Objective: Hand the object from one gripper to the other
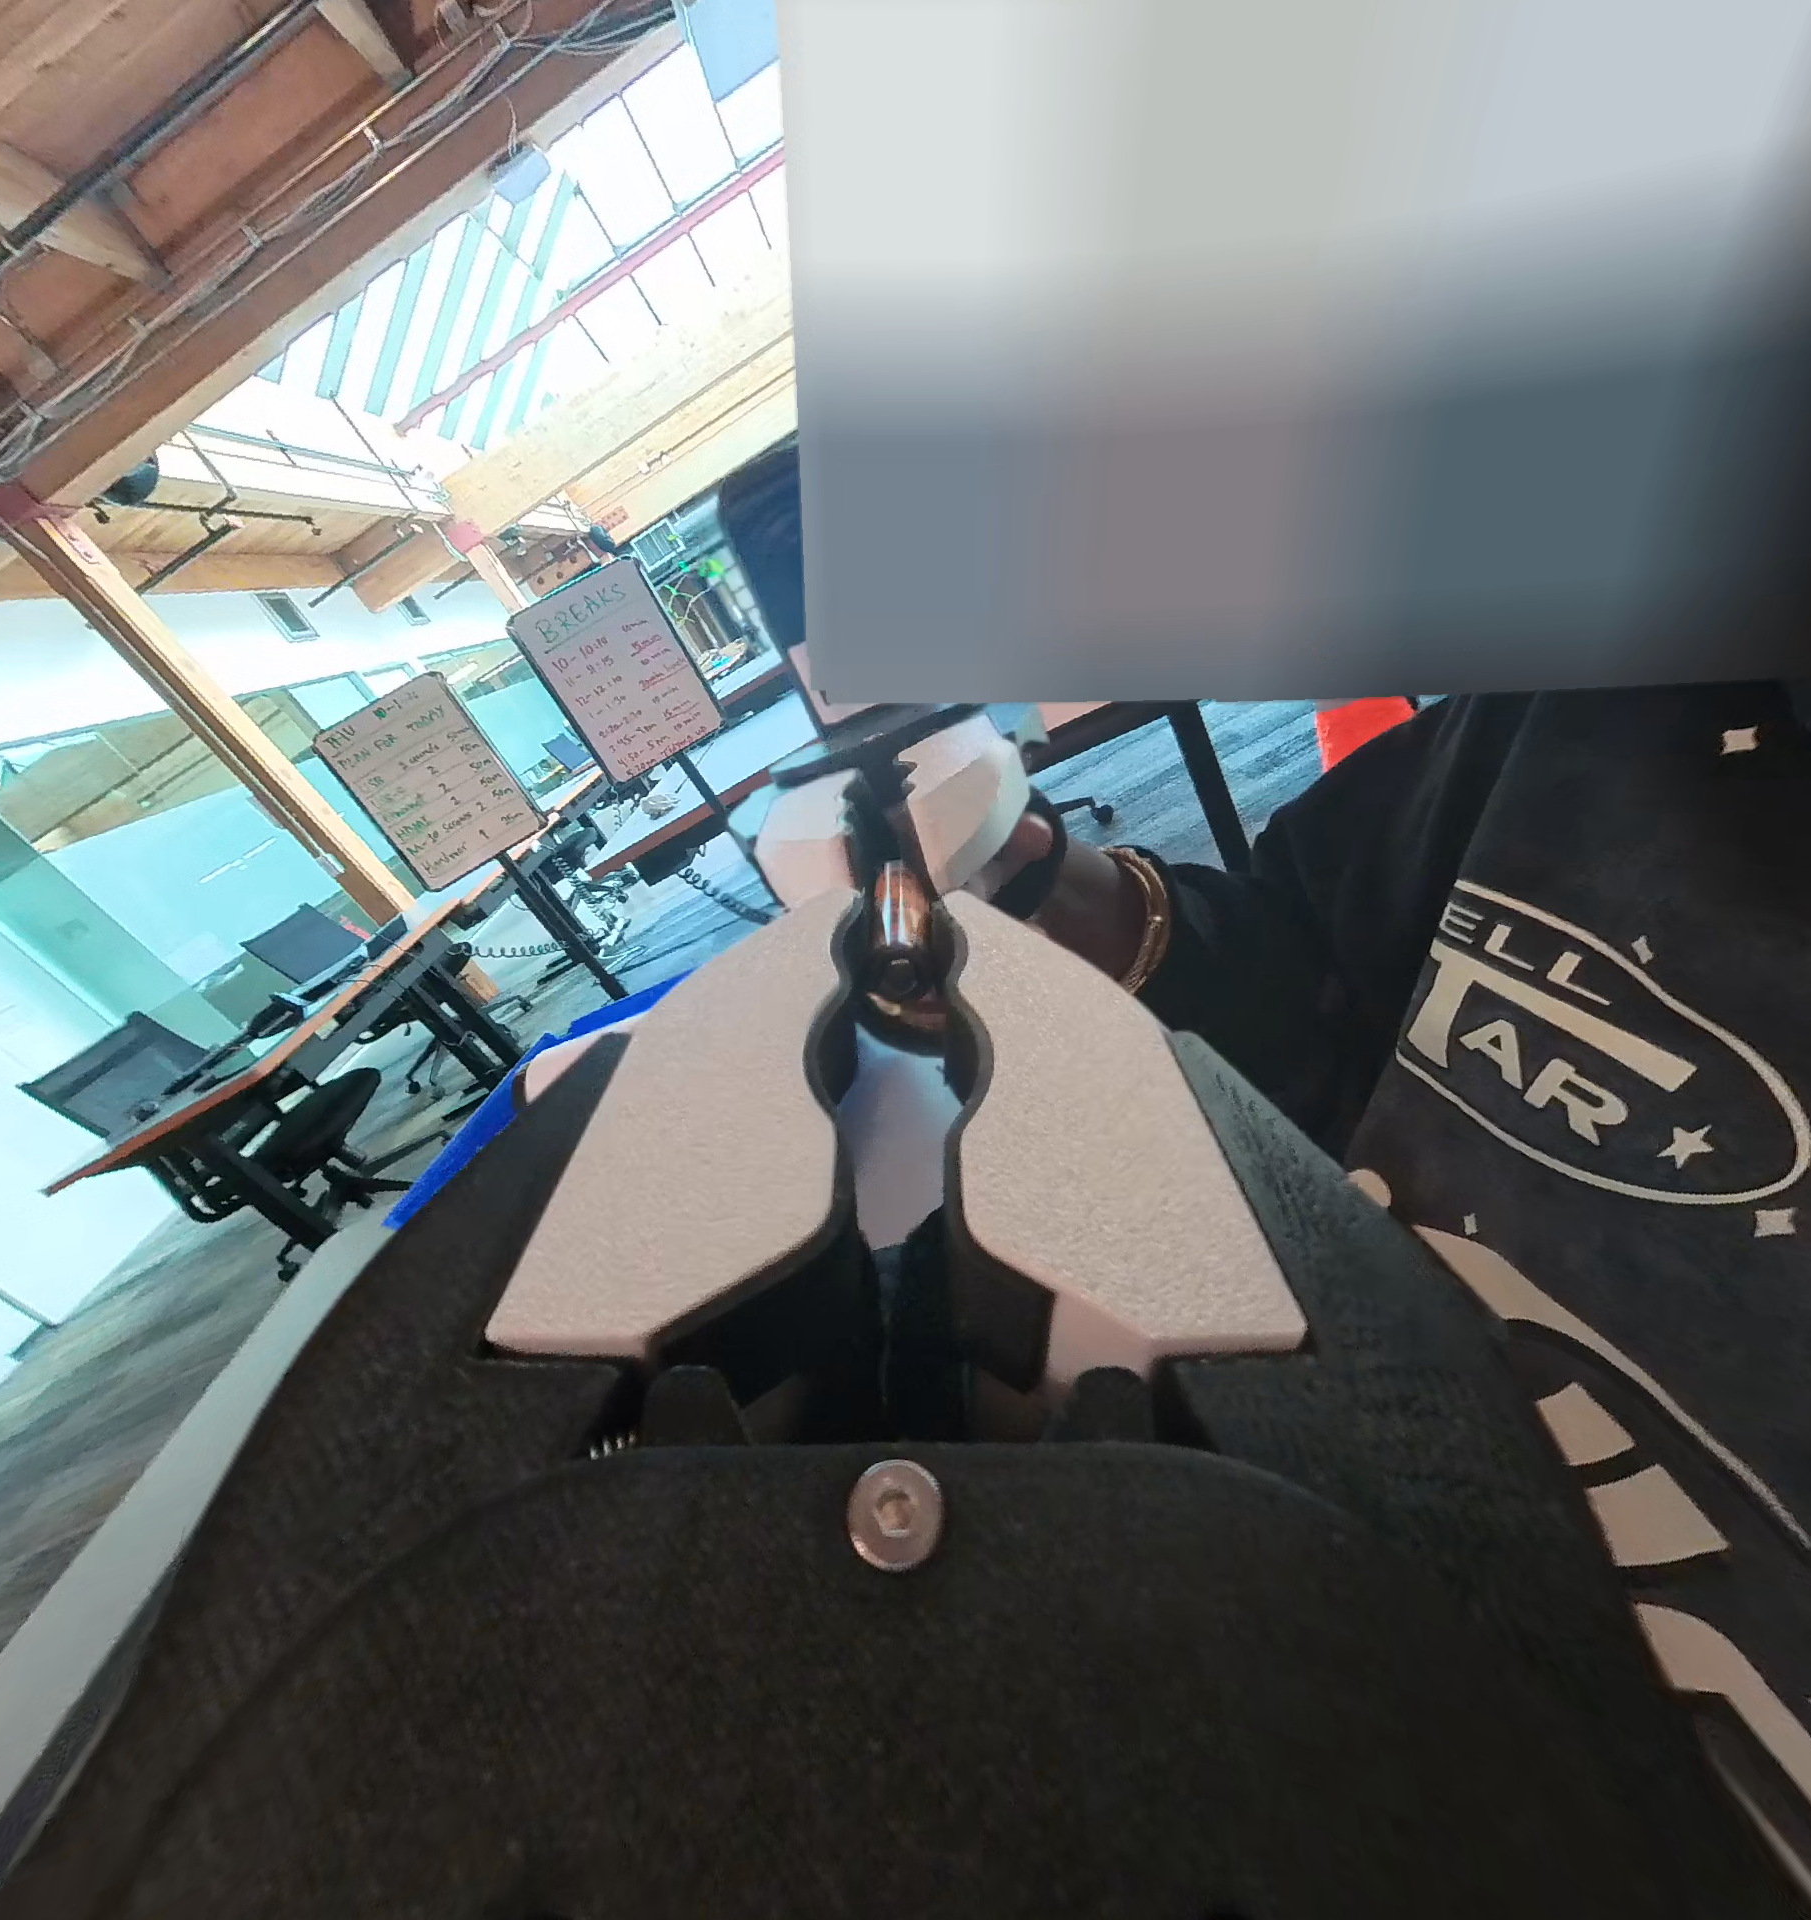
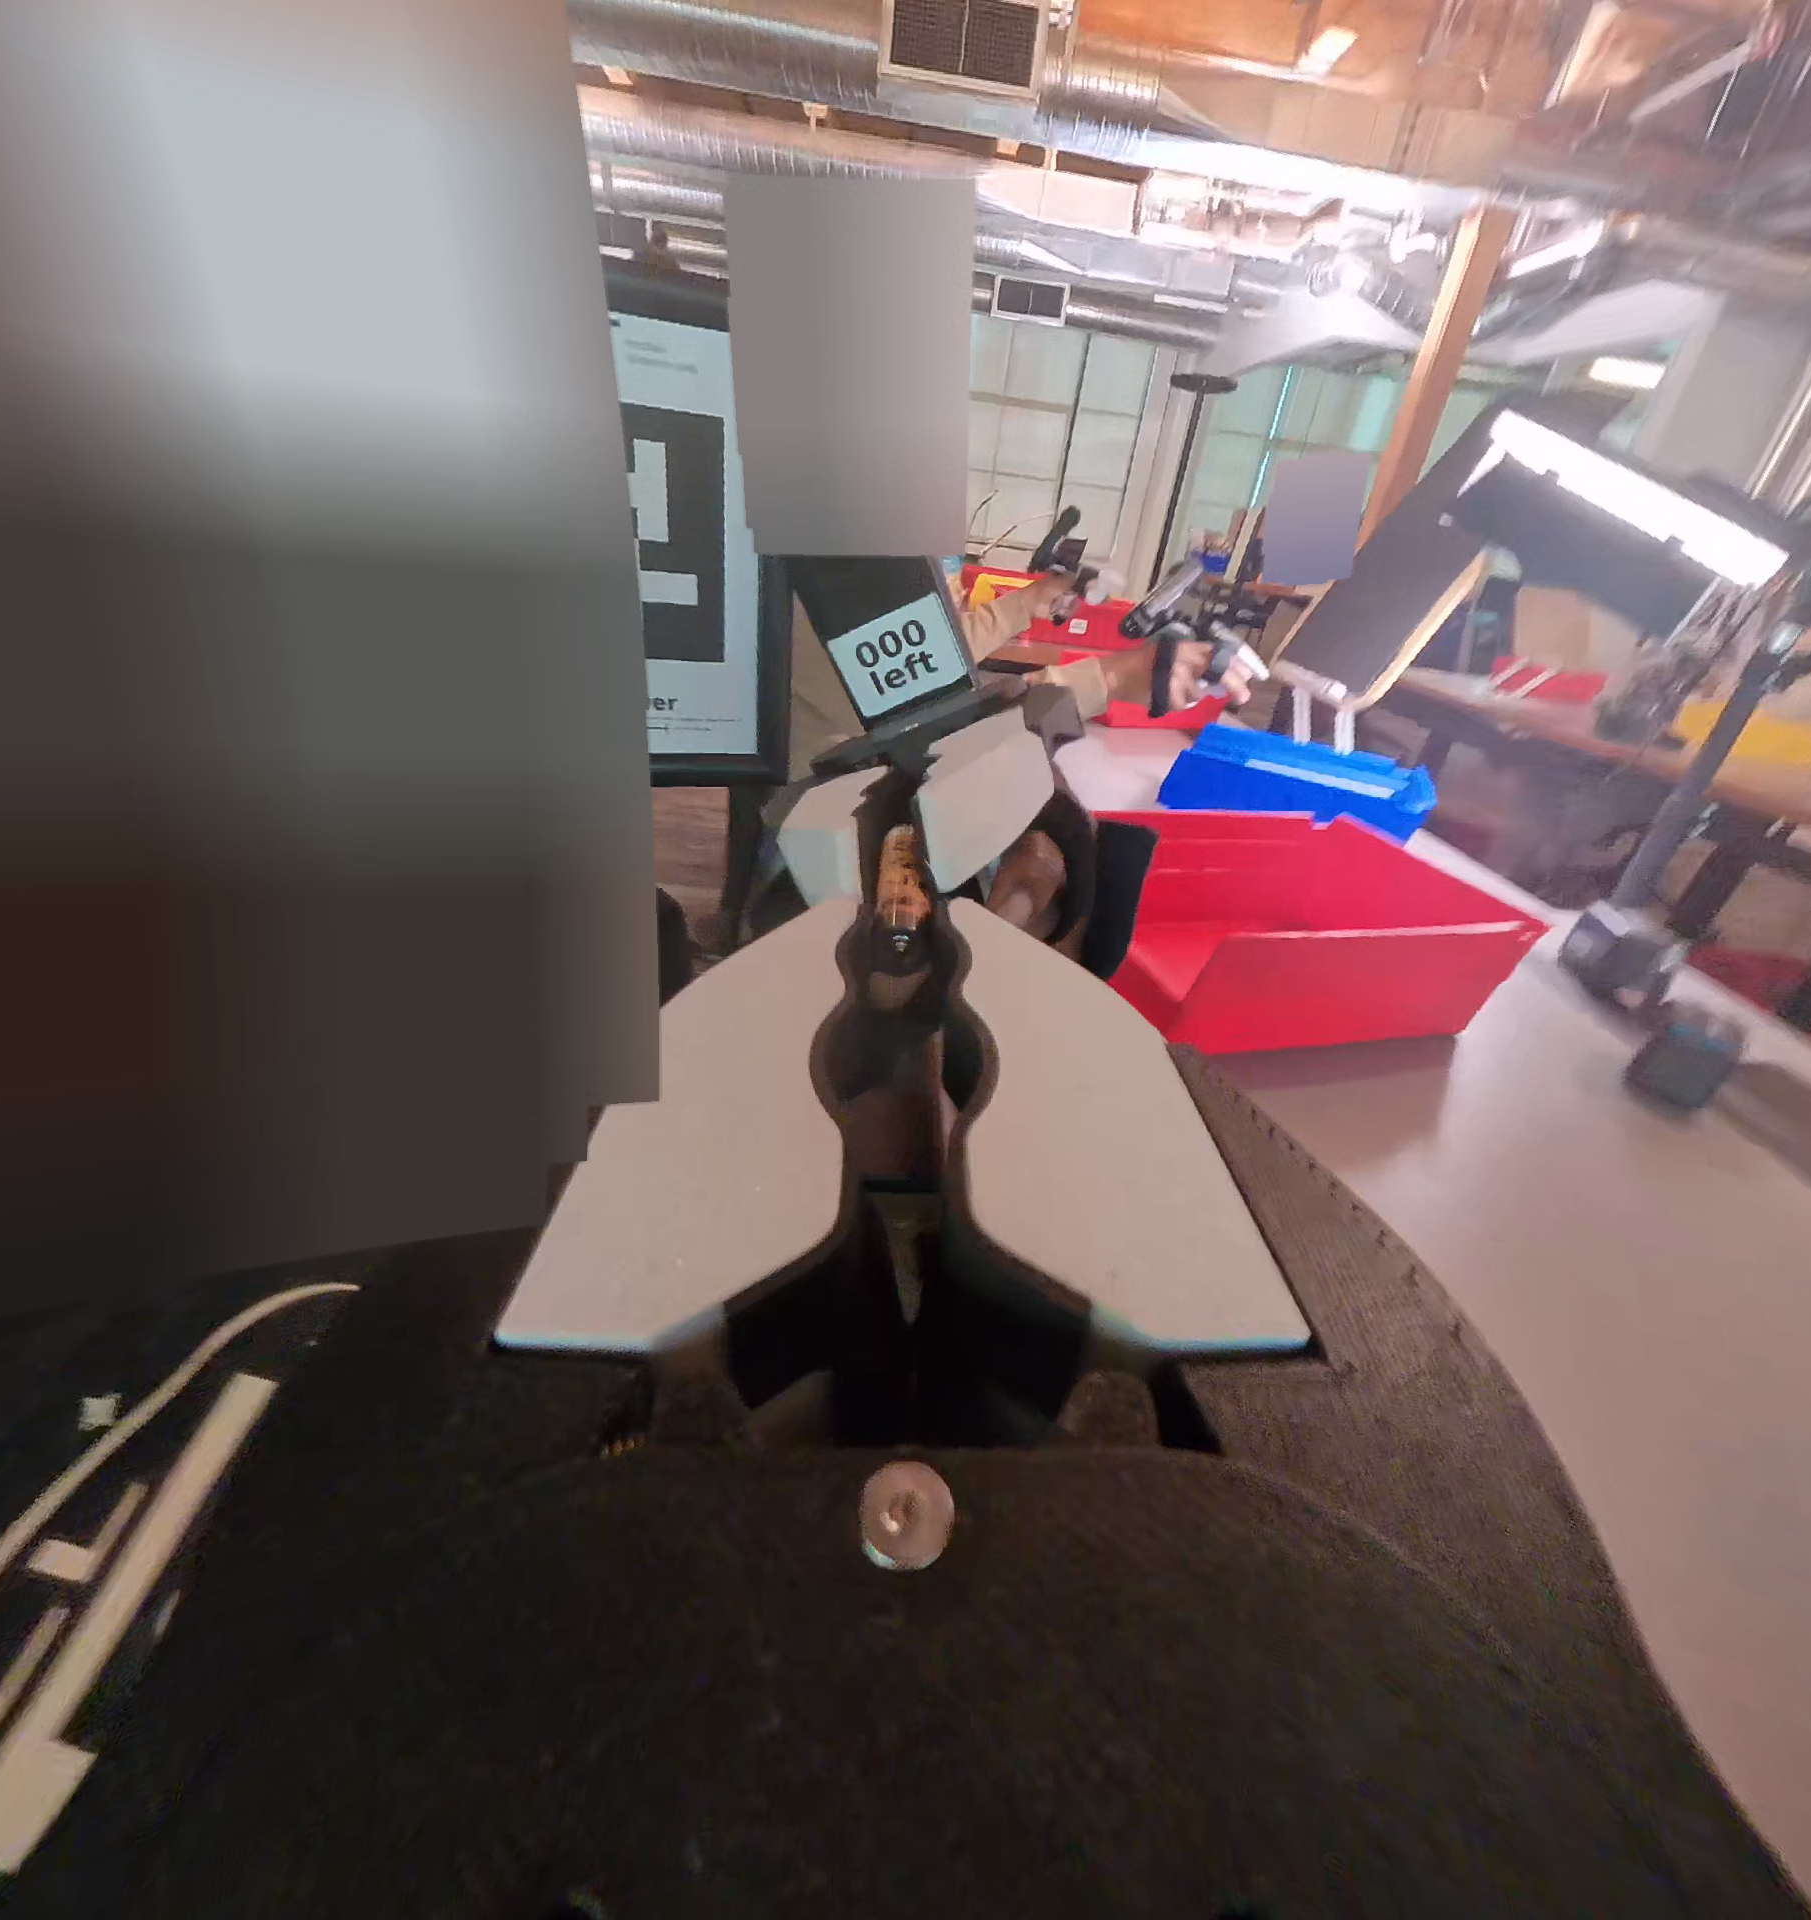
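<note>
Object: small amber cylinder [image 1: 896, 935], at 12 o'clock from each claw, bridging both tips
Left claw [image 1: 896, 982]: clamped on its near end
Right claw [image 2: 899, 951]: clamped on the opposite end

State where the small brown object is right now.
In both wrist views the brown object sits centre frame, bridging the left gripper and right gripper, tip to tip in mid-air.

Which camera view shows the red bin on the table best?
The right wrist view. There the red bin lies whole on the grey table, its open inside and its walls plain, in front of a blue bin. The left wrist view shows nothing of it; only a bit of something blue shows beside that gripper.
</note>
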Demonstrator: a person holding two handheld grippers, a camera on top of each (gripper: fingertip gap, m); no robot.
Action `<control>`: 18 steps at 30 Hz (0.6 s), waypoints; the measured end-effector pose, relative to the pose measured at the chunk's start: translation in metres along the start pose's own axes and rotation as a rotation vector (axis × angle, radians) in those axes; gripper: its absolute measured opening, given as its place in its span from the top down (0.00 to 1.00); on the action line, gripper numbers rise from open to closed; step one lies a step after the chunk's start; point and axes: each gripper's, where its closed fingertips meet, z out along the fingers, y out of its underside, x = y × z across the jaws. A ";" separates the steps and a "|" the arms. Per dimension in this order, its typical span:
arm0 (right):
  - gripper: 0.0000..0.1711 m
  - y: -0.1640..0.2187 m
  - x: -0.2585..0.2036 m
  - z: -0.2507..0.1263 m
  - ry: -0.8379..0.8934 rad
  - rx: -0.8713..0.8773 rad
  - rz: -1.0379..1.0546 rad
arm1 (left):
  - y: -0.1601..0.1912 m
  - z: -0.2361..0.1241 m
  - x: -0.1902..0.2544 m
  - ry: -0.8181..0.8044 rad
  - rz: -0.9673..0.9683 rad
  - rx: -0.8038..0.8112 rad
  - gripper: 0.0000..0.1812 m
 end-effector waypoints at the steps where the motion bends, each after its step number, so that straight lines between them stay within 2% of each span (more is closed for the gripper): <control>1: 0.94 -0.001 -0.001 0.000 0.008 0.007 -0.064 | -0.001 0.000 0.000 0.005 -0.019 0.007 0.94; 5: 0.94 -0.005 -0.001 -0.002 0.080 0.011 -0.343 | -0.001 -0.002 -0.001 0.009 -0.055 0.019 0.93; 12: 0.94 -0.006 -0.008 -0.002 0.112 0.021 -0.581 | -0.001 -0.001 0.004 0.040 -0.055 0.008 0.94; 18: 0.93 -0.009 -0.005 -0.003 0.139 0.032 -0.534 | -0.003 0.000 0.002 0.024 -0.029 0.017 0.94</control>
